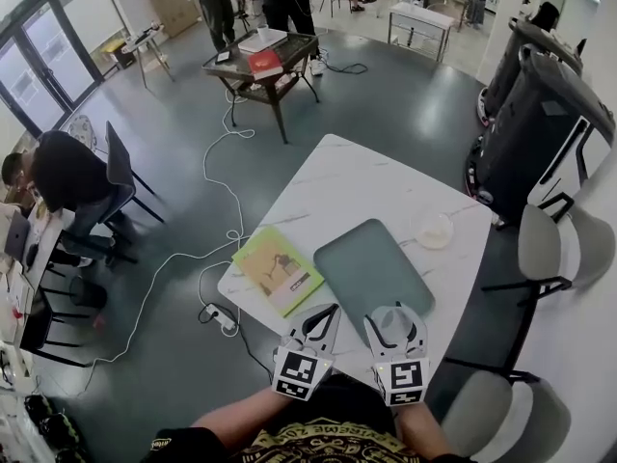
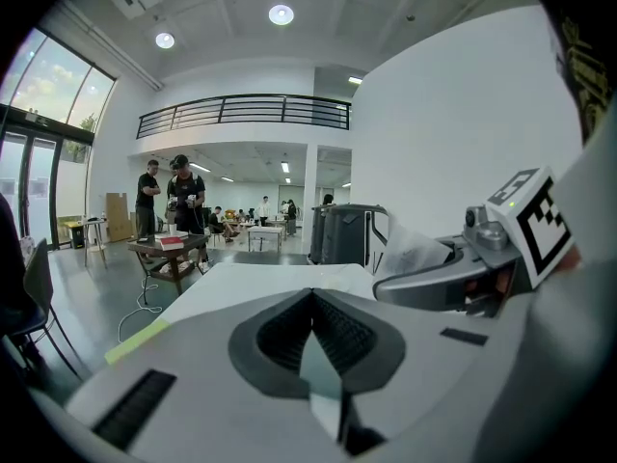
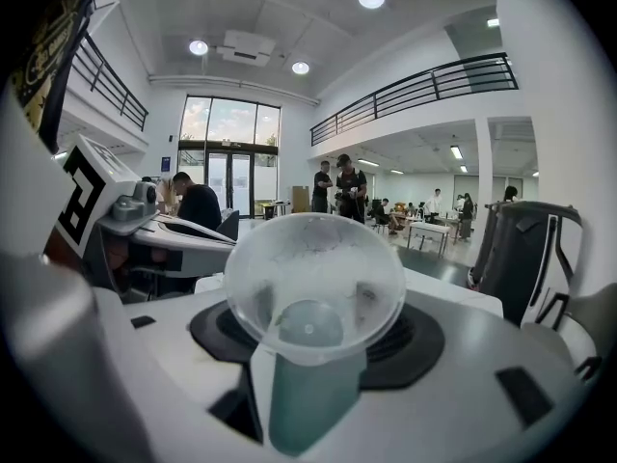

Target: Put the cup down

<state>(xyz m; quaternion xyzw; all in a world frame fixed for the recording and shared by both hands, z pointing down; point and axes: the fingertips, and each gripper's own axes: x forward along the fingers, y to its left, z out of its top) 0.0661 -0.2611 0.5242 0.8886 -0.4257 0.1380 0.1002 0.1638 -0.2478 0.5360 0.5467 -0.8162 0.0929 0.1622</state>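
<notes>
Right fingers [image 3: 420, 341]: clenched on the cup [image 3: 313, 276]. Dark ribbed pads press its wall from both sides.
Cup: thin clear plastic with a cloudy wall. It is round and tapers from a wide rim to a small flat base. In the right gripper view the mouth faces the camera.
Cup position: held in the right gripper [image 1: 393, 322] at the near edge of the worktop [image 1: 337, 186], over the near end of the mat [image 1: 371, 268]. Whether the base touches cannot be told.
Left fingers [image 2: 278, 340]: clenched together, black ribbed pads meeting at the tips with only a thin sliver of gap behind them. Nothing is grasped.
Left gripper [image 1: 321, 321]: just beside the right gripper, over the worktop's near edge.
Gripper shells: smooth, pale grey, moulded. Each carries a cube [image 1: 301, 372] with black-and-white square markers.
Mat: dull green and smooth, a rounded rectangle lying flat, askew to the worktop's edges.
Book [image 1: 277, 270]: thin, with a yellow-green cover, lying flat just beside the mat's left edge.
Disc [image 1: 431, 230]: translucent white, round and shallow, beyond the mat's far right corner and near the worktop's right edge.
Worktop: white, faintly veined like stone, with rounded corners.
Chair [image 1: 545, 249]: grey padded seat on thin black legs, at the worktop's right side.
Floor [image 1: 193, 143]: grey-green and smooth with a slight sheen. A white cable [image 1: 222, 191] trails across it.
</notes>
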